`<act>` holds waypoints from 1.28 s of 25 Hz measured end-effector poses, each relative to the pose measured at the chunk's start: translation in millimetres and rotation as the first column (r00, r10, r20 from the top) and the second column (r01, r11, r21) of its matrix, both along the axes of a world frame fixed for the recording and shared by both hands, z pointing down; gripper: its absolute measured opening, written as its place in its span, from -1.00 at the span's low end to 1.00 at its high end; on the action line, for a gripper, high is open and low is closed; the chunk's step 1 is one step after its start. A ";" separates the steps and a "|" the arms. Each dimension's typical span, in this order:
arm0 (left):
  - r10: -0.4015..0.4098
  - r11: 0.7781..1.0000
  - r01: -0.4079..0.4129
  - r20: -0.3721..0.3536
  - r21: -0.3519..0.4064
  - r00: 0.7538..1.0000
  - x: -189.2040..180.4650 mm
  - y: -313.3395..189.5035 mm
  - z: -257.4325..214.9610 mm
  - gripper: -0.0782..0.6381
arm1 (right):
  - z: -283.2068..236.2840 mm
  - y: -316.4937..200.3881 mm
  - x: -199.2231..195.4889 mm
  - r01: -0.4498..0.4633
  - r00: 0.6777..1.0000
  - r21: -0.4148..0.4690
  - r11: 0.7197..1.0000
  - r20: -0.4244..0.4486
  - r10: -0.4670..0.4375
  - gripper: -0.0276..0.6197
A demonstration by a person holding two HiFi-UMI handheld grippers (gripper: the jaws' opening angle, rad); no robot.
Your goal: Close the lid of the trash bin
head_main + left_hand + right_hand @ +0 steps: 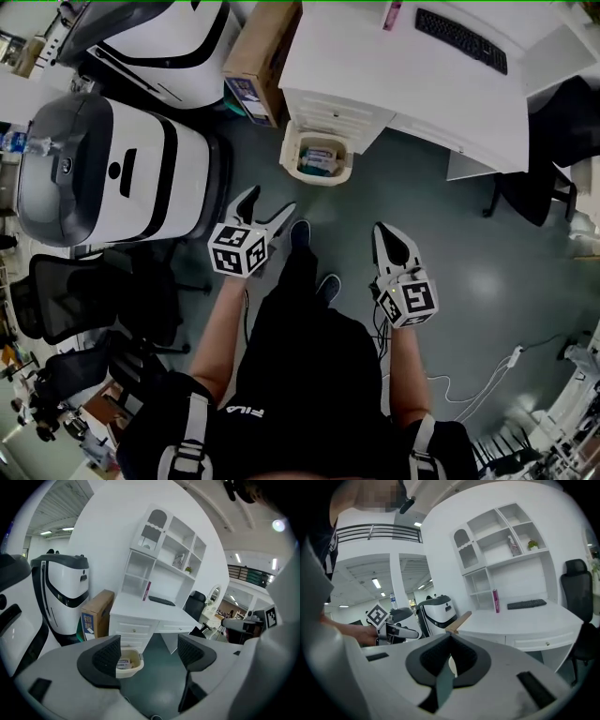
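A cream trash bin [319,159] stands open on the grey-green floor against the white drawer unit [333,112], with packaging inside; I cannot make out its lid. My left gripper [267,204] is held open a short way in front of the bin, nothing between its jaws. In the left gripper view the bin [133,662] shows low between the open jaws of the left gripper [150,651], partly hidden by the left one. My right gripper [391,236] is shut and empty, further right and back. In the right gripper view the right gripper [450,641] is shut.
A white desk [422,75] with a keyboard [461,39] lies beyond the bin. A cardboard box [262,56] leans left of it. Large white-and-grey machines [112,169] stand at left, black office chairs [66,300] nearer. A cable [478,384] runs over the floor at right.
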State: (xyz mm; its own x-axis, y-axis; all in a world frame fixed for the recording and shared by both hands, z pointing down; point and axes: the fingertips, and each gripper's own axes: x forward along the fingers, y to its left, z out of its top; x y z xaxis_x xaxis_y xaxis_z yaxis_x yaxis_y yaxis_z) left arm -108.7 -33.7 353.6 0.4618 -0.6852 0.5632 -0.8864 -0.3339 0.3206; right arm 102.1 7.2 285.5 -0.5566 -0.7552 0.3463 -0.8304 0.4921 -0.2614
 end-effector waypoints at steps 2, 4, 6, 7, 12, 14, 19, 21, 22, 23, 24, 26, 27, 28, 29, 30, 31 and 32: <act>-0.003 1.000 0.003 -0.006 -0.013 1.000 -14.3 -25.6 24.8 0.30 | 14.6 -23.7 -17.0 0.034 0.999 -0.009 0.999 -0.027 -0.035 -0.91; -0.005 0.999 0.005 -0.020 -0.032 1.000 -26.6 -51.7 55.4 0.30 | 32.0 -47.3 -30.3 0.062 0.997 -0.016 0.998 -0.054 -0.063 -0.90; 0.001 0.999 -0.003 -0.022 -0.054 1.000 -34.9 -75.8 90.4 0.30 | 55.4 -68.2 -39.3 0.074 0.994 -0.028 0.997 -0.073 -0.076 -0.90; 0.008 0.998 -0.009 -0.015 -0.060 1.000 -38.5 -85.8 108.4 0.30 | 70.1 -75.8 -43.2 0.076 0.994 -0.037 0.996 -0.079 -0.078 -0.91; 0.018 0.995 -0.018 0.004 -0.101 1.000 -54.5 -133.0 214.1 0.30 | 162.1 -107.7 -64.5 0.080 0.992 -0.101 0.992 -0.093 -0.089 -0.91; 0.025 0.991 -0.025 0.004 -0.132 1.000 -54.6 -144.9 257.5 0.30 | 198.7 -112.3 -73.8 0.090 0.990 -0.130 0.987 -0.101 -0.104 -0.90; 0.050 0.986 -0.050 -0.003 -0.159 0.999 -49.7 -166.9 330.8 0.30 | 259.7 -116.2 -92.4 0.116 0.987 -0.161 0.980 -0.094 -0.132 -0.90; 0.029 0.987 -0.031 -0.017 -0.156 0.999 -50.3 -175.4 347.5 0.30 | 278.9 -118.8 -92.3 0.120 0.986 -0.159 0.980 -0.100 -0.137 -0.91; 0.017 0.988 -0.020 -0.023 -0.155 1.000 -50.7 -178.8 354.0 0.30 | 287.8 -120.1 -90.5 0.117 0.986 -0.162 0.980 -0.103 -0.135 -0.91; 0.010 0.988 -0.014 -0.026 -0.156 1.000 -50.7 -181.3 360.2 0.28 | 295.8 -121.1 -88.3 0.111 0.986 -0.167 0.980 -0.103 -0.129 -0.90; 0.012 0.987 -0.016 -0.026 -0.161 1.000 -50.0 -182.8 366.6 0.23 | 302.7 -121.5 -86.0 0.103 0.987 -0.173 0.980 -0.101 -0.122 -0.90; 0.027 0.984 -0.031 -0.027 -0.177 0.999 -47.5 -184.8 379.4 0.18 | 314.3 -121.1 -83.0 0.093 0.989 -0.181 0.979 -0.097 -0.112 -0.90; 0.036 0.982 -0.040 -0.025 -0.184 0.999 -46.4 -185.5 384.9 0.12 | 320.0 -119.7 -82.2 0.092 0.989 -0.185 0.978 -0.099 -0.112 -0.90; 0.044 0.981 -0.047 -0.021 -0.188 0.999 -45.5 -185.7 389.5 0.08 | 325.9 -117.4 -81.4 0.093 0.988 -0.191 0.977 -0.102 -0.114 -0.90; 0.052 0.980 -0.054 -0.014 -0.191 0.999 -44.7 -185.3 393.1 0.04 | 331.8 -114.4 -80.3 0.093 0.988 -0.200 0.975 -0.104 -0.115 -0.90; 0.059 0.979 -0.059 -0.004 -0.193 0.998 -44.2 -184.7 395.8 0.01 | 337.3 -111.5 -79.1 0.091 0.988 -0.210 0.973 -0.104 -0.115 -0.91; 0.066 0.979 -0.063 0.008 -0.193 0.998 -44.0 -184.7 397.9 -0.08 | 342.2 -109.1 -78.0 0.089 0.988 -0.219 0.972 -0.101 -0.113 -0.90; 0.072 0.979 -0.067 0.019 -0.192 0.997 -43.9 -185.4 399.2 -0.22 | 346.3 -107.1 -77.2 0.086 0.989 -0.226 0.970 -0.098 -0.110 -0.90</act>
